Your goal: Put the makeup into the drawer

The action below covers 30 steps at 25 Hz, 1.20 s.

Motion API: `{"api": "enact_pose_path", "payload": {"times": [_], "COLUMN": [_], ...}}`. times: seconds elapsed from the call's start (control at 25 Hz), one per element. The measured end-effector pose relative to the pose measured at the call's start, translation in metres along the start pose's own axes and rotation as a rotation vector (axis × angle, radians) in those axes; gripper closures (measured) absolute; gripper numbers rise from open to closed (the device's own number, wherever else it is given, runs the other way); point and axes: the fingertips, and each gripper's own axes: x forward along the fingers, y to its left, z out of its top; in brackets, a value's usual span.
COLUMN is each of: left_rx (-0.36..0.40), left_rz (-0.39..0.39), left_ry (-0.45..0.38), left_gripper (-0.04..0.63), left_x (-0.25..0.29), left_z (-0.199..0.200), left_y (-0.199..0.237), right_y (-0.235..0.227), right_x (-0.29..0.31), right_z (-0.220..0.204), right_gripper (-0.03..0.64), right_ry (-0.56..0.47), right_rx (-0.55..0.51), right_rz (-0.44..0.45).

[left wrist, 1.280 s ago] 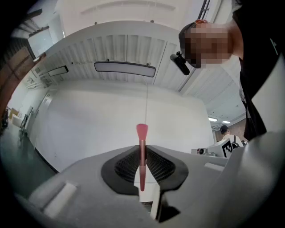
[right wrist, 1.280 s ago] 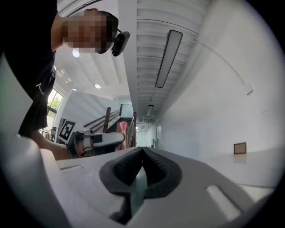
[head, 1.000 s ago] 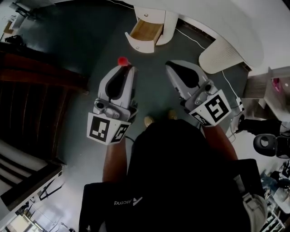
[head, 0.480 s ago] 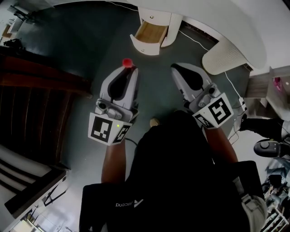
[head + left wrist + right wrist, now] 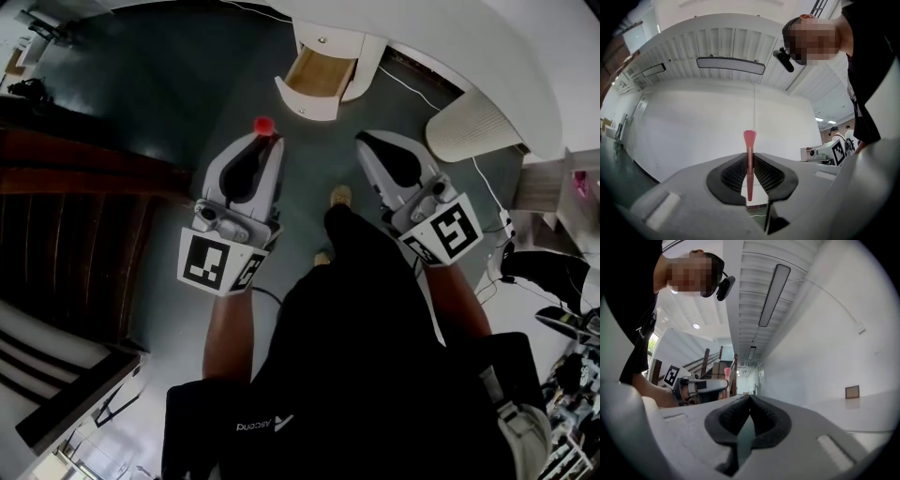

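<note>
My left gripper [image 5: 266, 141] is shut on a pink makeup brush [image 5: 264, 124]; its pink head sticks out past the jaw tips. In the left gripper view the brush [image 5: 749, 164] stands upright, pinched between the black pads of the left gripper [image 5: 749, 174]. My right gripper [image 5: 372, 143] is shut with nothing in it; in its own view the right gripper [image 5: 749, 401] has its pads touching. An open wooden drawer [image 5: 322, 75] of a small white cabinet [image 5: 349, 42] lies ahead on the dark floor, beyond both grippers.
A white curved wall [image 5: 450, 37] runs behind the cabinet, with a cream ribbed object [image 5: 473, 125] and a cable [image 5: 405, 84] to its right. A dark wooden staircase [image 5: 66, 216] lies to the left. The person's shoe [image 5: 341, 196] shows between the grippers.
The drawer has drifted right and lower in the head view. A leg has swung forward between the grippers. Both grippers hold the same pose, the left still on the brush.
</note>
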Motion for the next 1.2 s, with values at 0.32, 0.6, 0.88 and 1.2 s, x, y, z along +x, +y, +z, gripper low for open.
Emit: {"api": "enact_pose_path", "payload": {"times": [0.32, 0.6, 0.88, 1.2], "left_rx": [0.015, 0.042, 0.090, 0.171], "left_rz": [-0.019, -0.054, -0.100, -0.203], "left_ry": [0.056, 0.112, 0.191, 0.327], "left_gripper": [0.540, 0.540, 0.540, 0.540], "left_x": [0.068, 0.133, 0.186, 0.220], "left_z": [-0.032, -0.061, -0.086, -0.133], "left_y": [0.046, 0.083, 0.108, 0.123], "right_y": [-0.063, -0.123, -0.172, -0.198], "right_x": [0.046, 0.088, 0.111, 0.122], "right_z": [-0.026, -0.040, -0.050, -0.076], "right_gripper": [0.614, 0.614, 0.614, 0.614], "right_ry": [0.027, 0.046, 0.083, 0.131], "right_rx": [-0.006, 0.024, 0.041, 0.061], "right_rz": [0.010, 0.006, 0.007, -0.008]}}
